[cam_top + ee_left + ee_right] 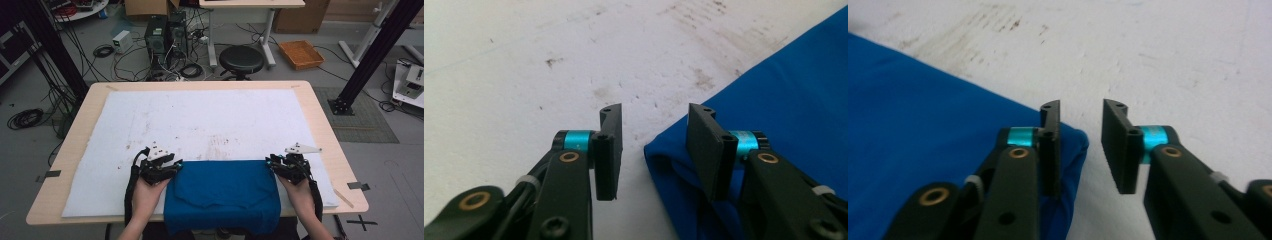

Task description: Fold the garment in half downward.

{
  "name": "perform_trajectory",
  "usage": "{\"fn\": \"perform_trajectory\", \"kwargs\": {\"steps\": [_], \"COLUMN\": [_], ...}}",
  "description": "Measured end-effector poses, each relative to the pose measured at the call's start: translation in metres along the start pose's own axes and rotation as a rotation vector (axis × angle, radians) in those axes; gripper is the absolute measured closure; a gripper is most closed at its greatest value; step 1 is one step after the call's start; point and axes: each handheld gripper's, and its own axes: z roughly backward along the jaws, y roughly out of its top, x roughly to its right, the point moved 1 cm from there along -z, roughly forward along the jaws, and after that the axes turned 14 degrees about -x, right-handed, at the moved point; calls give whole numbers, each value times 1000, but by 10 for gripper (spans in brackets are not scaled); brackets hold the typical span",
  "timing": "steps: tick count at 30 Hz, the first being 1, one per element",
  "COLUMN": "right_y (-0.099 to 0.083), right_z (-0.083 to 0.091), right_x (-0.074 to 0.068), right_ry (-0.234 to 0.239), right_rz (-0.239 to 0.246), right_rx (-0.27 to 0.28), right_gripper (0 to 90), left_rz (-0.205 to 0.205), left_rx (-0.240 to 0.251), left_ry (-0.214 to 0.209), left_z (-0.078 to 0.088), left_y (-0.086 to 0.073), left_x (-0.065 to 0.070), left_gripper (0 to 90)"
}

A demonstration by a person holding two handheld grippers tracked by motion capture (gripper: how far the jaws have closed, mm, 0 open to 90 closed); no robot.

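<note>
A lab: computer towers [165, 32], tangled cables [130, 62], black frame posts [372, 52].

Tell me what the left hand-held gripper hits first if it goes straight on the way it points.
Probably the white mat: ahead of the left hand-held gripper lies bare mat, with the blue cloth edge just beside its line. Depth is uncertain.

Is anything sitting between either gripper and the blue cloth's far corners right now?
Nothing visible does. The left gripper stands open at the blue cloth's far left corner, one jaw over the fabric. The right gripper stands open at the far right corner. Around both lies bare stained white mat.
</note>
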Motion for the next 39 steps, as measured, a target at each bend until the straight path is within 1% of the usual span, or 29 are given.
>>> {"fn": "perform_trajectory", "kwargs": {"steps": [2, 4, 6, 7, 8, 9, 10, 12, 13, 15, 16, 18, 19, 21, 25, 28, 30, 32, 34, 38, 39], "right_y": [1, 3, 4, 4, 4, 3, 2, 1, 0, 0, 0, -1, -1, 1, 9, 20, 29, 38, 48, 65, 68], "right_z": [2, 0, -6, -9, -11, -13, -15, -16, -16, -15, -15, -15, -14, -13, -14, -17, -20, -24, -28, -37, -39], "right_x": [1, 1, 1, 2, 2, 2, 3, 1, 0, -2, -3, -4, -3, -2, 3, 7, 10, 13, 17, 24, 26], "right_ry": [8, 19, 38, 49, 53, 55, 67, 78, 76, 72, 69, 63, 59, 50, 51, 49, 42, 20, 8, -2, -8], "right_rz": [-10, -20, -23, -30, -27, -33, -29, -12, 3, 25, 39, 47, 52, 63, 62, 56, 55, 66, 68, 67, 67], "right_rx": [18, 10, -26, -41, -55, -76, -88, -102, -97, -95, -90, -86, -78, -60, -42, -15, -11, -13, -12, -11, -14], "right_gripper": [601, 589, 570, 570, 571, 589, 638, 709, 752, 796, 805, 816, 818, 820, 820, 821, 820, 820, 820, 820, 820], "left_rz": [15, 23, 26, 33, 39, 46, 51, 40, 30, 17, 14, 11, 17, -1, -14, -8, -5, 4, 12, 36, 33], "left_rx": [0, -9, -25, -33, -47, -55, -60, -68, -71, -65, -64, -61, -56, -43, -48, -39, -42, -34, -41, -32, -42], "left_ry": [-9, -22, -26, -27, -33, -41, -59, -90, -97, -99, -101, -105, -105, -98, -84, -67, -56, -36, -19, -7, 0], "left_z": [1, 0, -2, -3, -4, -5, -6, -7, -7, -7, -6, -6, -6, -5, -8, -12, -15, -19, -23, -30, -33], "left_y": [0, 0, -1, -2, -2, -3, -3, -5, -5, -5, -5, -6, -5, -4, 4, 14, 21, 29, 37, 51, 56], "left_x": [-2, -3, -2, -1, -1, -1, -1, 1, 2, 6, 6, 5, 5, 3, -3, -11, -18, -25, -31, -42, -45], "left_gripper": [551, 547, 542, 542, 543, 552, 579, 681, 736, 823, 834, 848, 852, 858, 860, 860, 860, 860, 860, 860, 860]}}
